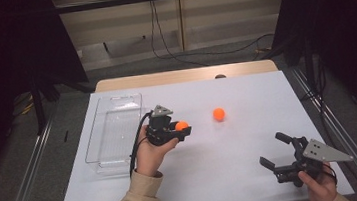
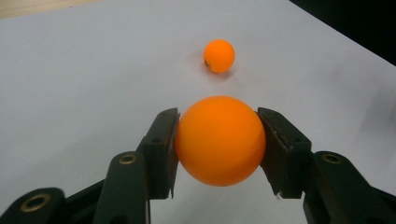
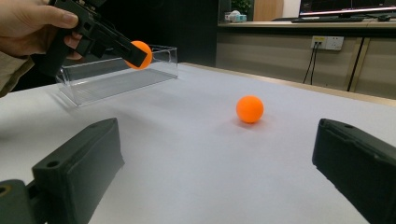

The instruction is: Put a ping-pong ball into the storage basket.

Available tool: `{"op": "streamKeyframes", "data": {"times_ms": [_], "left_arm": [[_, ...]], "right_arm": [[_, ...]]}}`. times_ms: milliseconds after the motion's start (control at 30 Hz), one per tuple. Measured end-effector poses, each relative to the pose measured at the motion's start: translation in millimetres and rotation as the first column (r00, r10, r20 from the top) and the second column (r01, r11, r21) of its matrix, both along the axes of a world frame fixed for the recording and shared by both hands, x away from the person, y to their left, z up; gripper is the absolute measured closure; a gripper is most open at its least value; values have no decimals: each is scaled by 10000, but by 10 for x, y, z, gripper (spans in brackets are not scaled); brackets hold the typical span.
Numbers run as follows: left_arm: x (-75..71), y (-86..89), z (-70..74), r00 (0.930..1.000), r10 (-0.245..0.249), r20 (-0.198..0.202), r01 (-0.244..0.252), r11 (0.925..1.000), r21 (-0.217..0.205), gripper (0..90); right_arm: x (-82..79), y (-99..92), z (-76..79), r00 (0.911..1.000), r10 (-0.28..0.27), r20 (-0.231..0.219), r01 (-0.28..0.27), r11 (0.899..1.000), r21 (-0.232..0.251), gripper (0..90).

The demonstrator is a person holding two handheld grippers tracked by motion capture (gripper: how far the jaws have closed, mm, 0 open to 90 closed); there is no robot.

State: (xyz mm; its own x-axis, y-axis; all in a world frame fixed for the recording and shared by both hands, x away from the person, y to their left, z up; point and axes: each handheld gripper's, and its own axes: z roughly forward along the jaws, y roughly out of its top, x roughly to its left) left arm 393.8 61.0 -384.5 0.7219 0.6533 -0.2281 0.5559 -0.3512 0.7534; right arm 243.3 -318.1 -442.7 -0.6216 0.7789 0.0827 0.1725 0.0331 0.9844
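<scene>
My left gripper (image 1: 181, 129) is shut on an orange ball (image 2: 219, 140), which it holds above the white table surface near the middle; its pads press the ball from both sides. The same held ball (image 3: 141, 54) shows in the right gripper view, in front of the clear box. A second orange ball (image 1: 218, 114) rests on the table to the right of it, also seen as the loose ball (image 2: 218, 55) (image 3: 250, 109). My right gripper (image 1: 275, 149) stands open at the front right, nothing between its jaws, pointing toward the loose ball.
A clear plastic box (image 1: 114, 132) lies on the left part of the table, just left of my left hand. The white sheet (image 1: 245, 88) covers the table; its wooden far edge (image 1: 184, 76) shows. Metal rails run along both sides.
</scene>
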Motion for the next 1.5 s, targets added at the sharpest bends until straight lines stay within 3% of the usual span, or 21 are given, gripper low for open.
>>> {"op": "streamKeyframes", "data": {"times_ms": [933, 1500], "left_arm": [[19, 102, 45, 9997, 166, -175, -164, 9998, 126, 509], [23, 195, 71, 9982, 563, -227, -561, 9984, 95, 509]], "right_arm": [[-7, -16, -2, 10000, -34, -9, 34, 10000, -31, 11], [-7, -11, -1, 10000, -1, -3, 1, 10000, -37, 13]]}}
